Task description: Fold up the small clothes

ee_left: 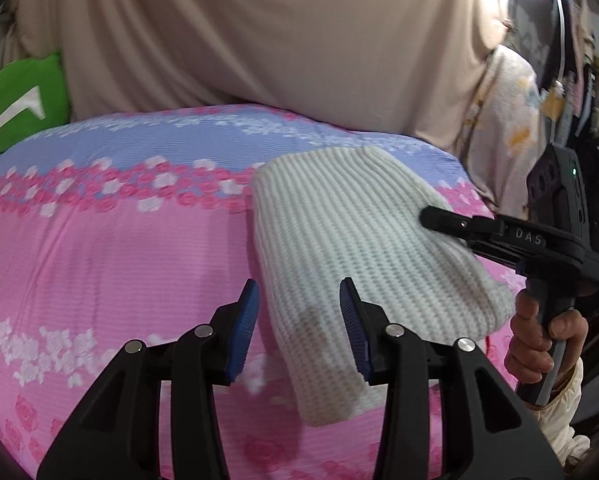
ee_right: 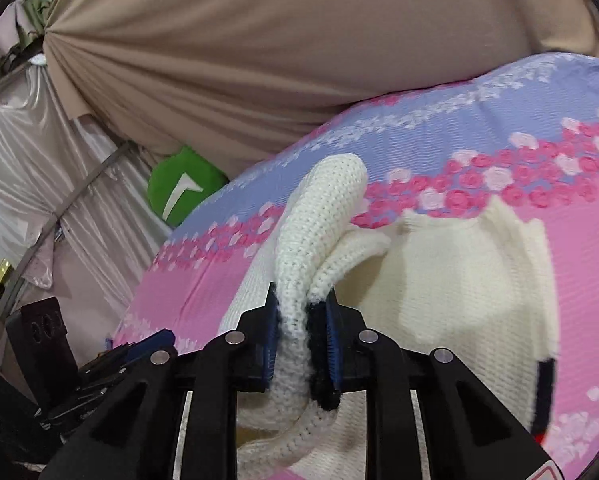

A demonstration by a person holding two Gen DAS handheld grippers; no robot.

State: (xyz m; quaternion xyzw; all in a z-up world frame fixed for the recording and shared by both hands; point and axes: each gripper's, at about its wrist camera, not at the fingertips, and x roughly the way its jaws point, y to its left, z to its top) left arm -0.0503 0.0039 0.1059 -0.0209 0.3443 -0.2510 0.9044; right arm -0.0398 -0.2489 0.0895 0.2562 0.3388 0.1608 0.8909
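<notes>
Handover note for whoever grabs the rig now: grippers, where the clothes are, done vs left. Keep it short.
Right gripper: shut on a bunched fold of the white knitted sweater, near its black-trimmed edge.
Left gripper: open, holding nothing, with the sweater's near end lying between its fingers.
Sweater: lies on the pink and blue flowered bedspread, already narrowed into a long strip.
Done: at least one fold seems in.
Left: carry the pinched part over, lay it flat and let go. Probably one more fold after that, then smooth it.
</notes>
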